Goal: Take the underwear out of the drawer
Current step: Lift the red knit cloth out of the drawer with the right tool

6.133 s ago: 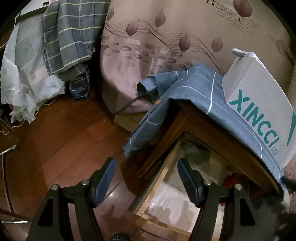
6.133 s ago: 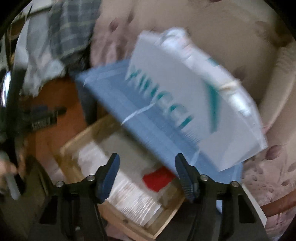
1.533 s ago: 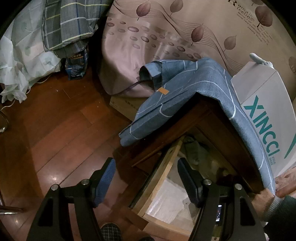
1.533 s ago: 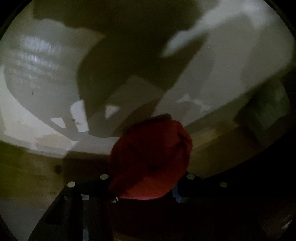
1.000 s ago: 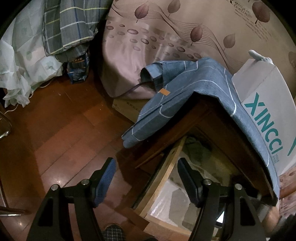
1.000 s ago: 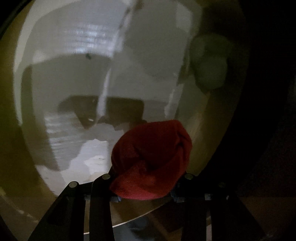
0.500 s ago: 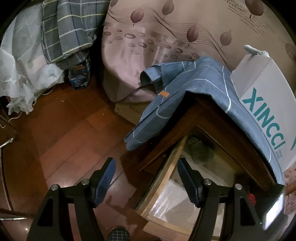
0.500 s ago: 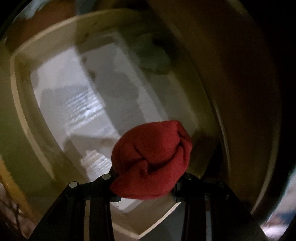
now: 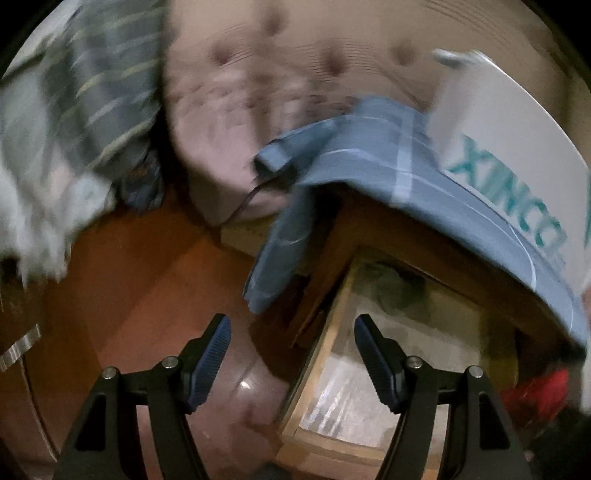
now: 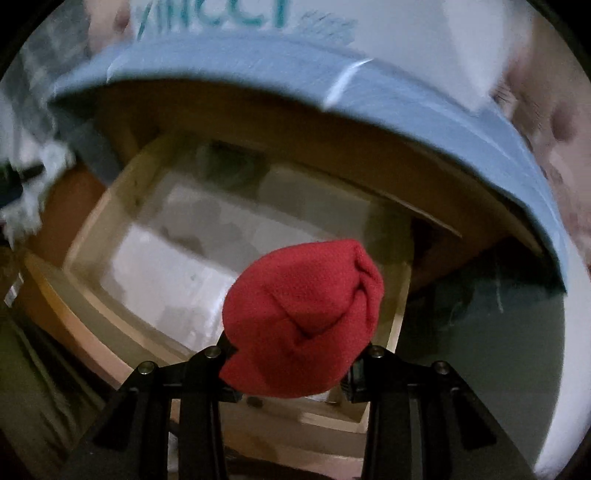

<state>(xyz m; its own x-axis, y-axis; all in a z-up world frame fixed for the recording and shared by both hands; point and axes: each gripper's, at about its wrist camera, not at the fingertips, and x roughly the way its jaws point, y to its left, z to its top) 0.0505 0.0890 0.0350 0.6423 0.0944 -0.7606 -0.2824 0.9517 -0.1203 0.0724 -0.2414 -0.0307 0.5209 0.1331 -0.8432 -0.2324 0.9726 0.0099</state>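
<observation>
Red underwear (image 10: 301, 317) clamped in right gripper (image 10: 291, 363) above drawer (image 10: 110, 206).

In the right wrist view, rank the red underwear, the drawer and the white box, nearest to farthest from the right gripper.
1. Red underwear: clamped in the right gripper.
2. Drawer: open, below and beyond the underwear.
3. White box: top of view, on the blue cloth.

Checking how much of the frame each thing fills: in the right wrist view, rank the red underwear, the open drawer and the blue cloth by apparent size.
1. open drawer
2. blue cloth, close to the drawer
3. red underwear, enlarged by nearness to the camera
</observation>
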